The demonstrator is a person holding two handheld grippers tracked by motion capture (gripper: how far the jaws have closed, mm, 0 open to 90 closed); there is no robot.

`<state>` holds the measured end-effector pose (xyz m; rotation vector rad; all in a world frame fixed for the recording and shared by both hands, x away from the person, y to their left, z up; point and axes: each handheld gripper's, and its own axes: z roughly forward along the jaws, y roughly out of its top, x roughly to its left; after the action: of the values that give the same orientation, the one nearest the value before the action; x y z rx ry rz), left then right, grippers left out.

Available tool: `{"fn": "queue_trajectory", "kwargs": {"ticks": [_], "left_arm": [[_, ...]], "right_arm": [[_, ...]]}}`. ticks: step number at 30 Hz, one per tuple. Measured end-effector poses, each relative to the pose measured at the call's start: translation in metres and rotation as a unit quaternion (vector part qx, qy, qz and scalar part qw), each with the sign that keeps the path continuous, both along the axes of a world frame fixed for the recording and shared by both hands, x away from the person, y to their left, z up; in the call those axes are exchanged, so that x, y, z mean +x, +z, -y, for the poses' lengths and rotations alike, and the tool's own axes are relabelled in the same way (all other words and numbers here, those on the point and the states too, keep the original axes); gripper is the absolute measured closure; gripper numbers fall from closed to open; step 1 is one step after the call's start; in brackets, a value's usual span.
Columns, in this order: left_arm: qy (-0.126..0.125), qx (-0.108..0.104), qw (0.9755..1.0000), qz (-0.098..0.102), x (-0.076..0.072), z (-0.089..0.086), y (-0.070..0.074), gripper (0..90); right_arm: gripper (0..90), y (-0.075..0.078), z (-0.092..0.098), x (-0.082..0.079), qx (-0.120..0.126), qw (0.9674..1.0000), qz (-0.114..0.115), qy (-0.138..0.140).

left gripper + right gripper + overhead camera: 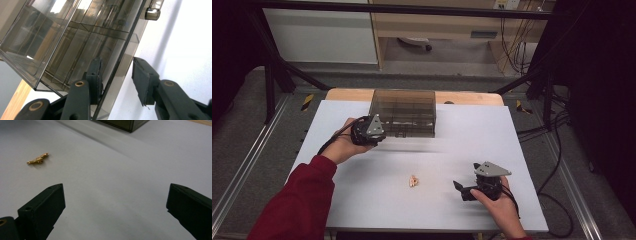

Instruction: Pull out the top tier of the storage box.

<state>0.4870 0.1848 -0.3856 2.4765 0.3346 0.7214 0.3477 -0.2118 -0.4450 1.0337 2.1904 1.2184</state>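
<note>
Smoked clear drawer box [403,113]: far middle of the white counter [362,200]. My left hand-held gripper [117,75]: at the box's near left corner, jaws astride a drawer's front panel, pads not visibly pressing. Gold clip [413,181]: well nearer than the box. My right hand-held gripper [462,189]: right of the clip, jaws wide apart, holding nothing.

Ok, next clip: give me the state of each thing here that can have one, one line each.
Smoky clear drawer box: upright at the table's far edge; left gripper view suggests a drawer front pulled slightly out.
Left gripper: jaws part open, straddling the drawer's front panel; pads not clearly pressing.
Right gripper: jaws wide open, empty, low over the table.
Gold clip: lying loose on the white table, untouched.
</note>
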Motion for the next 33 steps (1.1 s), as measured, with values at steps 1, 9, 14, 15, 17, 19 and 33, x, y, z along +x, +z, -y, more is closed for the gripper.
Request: {"fn": "queue_trajectory", "kwargs": {"ticks": [1,9,14,15,17,19,33], "left_arm": [[0.0,0.0,1.0,0.0,-0.0002,-0.0002,0.0001,59.8],[0.0,0.005,1.0,0.001,-0.0028,0.0008,0.0,60.2],[-0.001,0.006,1.0,0.001,-0.0041,0.0011,0.0002,60.5],[-0.001,0.006,1.0,0.001,-0.0041,0.001,0.0002,60.5],[0.0,0.005,1.0,0.0,-0.0042,0.0011,0.0001,60.5],[0.0,0.006,1.0,0.0,-0.0044,0.0012,0.0002,60.5],[-0.006,0.007,1.0,0.001,-0.0098,0.0005,-0.0005,61.6]], "right_arm": [[2.6,0.0,0.0001,0.0,0.0,1.0,0.0,0.0],[2.6,0.0008,0.0002,-0.0006,0.002,1.0,-0.001,-0.002],[2.6,0.0007,0.0001,-0.0005,0.002,1.0,0.0,-0.001],[2.6,0.0007,0.0001,-0.0005,0.002,1.0,0.0,-0.001],[2.6,0.0008,0.0001,-0.0006,0.003,1.0,-0.001,-0.001],[2.6,0.0009,0.0002,-0.0005,0.004,1.0,0.0,-0.001],[2.7,0.0012,0.0004,-0.0008,0.005,1.0,-0.001,0.0]]}}
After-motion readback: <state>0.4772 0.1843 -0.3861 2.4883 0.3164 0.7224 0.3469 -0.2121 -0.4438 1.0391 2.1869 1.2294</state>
